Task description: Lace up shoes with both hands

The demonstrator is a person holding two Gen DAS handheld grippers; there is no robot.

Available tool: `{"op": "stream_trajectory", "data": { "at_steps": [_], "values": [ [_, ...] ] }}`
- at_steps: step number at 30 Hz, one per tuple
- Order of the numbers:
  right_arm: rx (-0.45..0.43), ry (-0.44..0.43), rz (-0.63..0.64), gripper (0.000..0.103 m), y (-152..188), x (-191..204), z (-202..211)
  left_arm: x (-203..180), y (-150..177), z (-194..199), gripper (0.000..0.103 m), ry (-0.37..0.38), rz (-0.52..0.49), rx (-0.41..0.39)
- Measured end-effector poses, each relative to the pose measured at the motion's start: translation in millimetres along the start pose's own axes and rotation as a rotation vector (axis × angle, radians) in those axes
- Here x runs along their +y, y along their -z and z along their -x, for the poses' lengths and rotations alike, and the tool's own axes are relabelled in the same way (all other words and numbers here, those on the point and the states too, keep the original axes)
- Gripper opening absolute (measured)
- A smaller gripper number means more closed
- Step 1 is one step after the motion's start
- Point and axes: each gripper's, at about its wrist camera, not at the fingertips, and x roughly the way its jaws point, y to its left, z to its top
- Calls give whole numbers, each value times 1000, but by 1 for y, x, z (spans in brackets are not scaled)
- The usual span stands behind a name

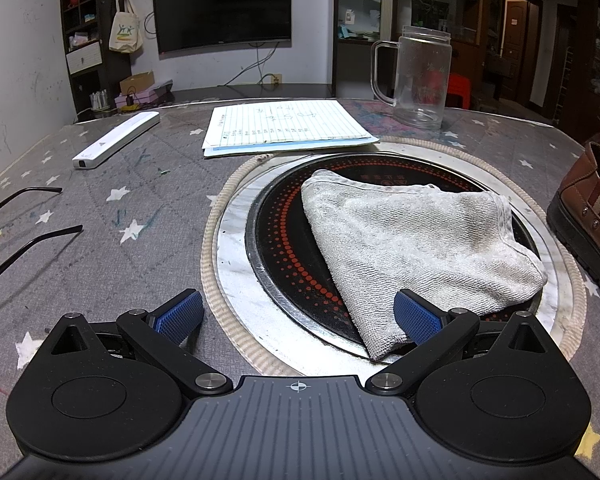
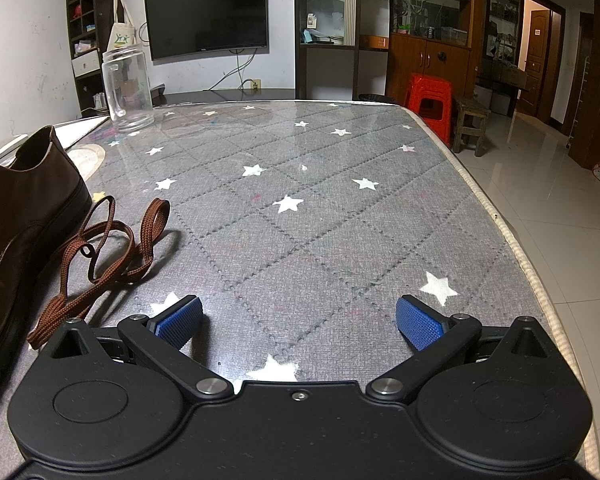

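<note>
Starred table (image 2: 320, 200), lace (image 2: 112, 248) (right view only), cloth (image 1: 416, 240) left

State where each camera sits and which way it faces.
Left wrist: on the left gripper, low over the table, facing the grey towel on the round cooktop; open jaws show.
Right wrist: on the right gripper, facing bare tabletop; brown shoelace at left; open jaws show.
Shared: brown shoe, glass mug, TV.

- The left gripper (image 1: 298, 314) is showing a black body, two round discs, silver pivot screws, a ribbed grey centre plate bearing a white crosshair mark.
- The right gripper (image 2: 299, 320) is wearing blue textured pads (image 2: 180, 322), black linkage arms, one small centre screw.
</note>
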Motion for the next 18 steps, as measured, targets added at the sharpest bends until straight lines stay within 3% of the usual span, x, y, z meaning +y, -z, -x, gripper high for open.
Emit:
{"op": "stream_trajectory", "data": {
  "at_steps": [18],
  "values": [
    [0,0,-1,103,0,0,1,2,0,0,103,1,1,1]
  ]
}}
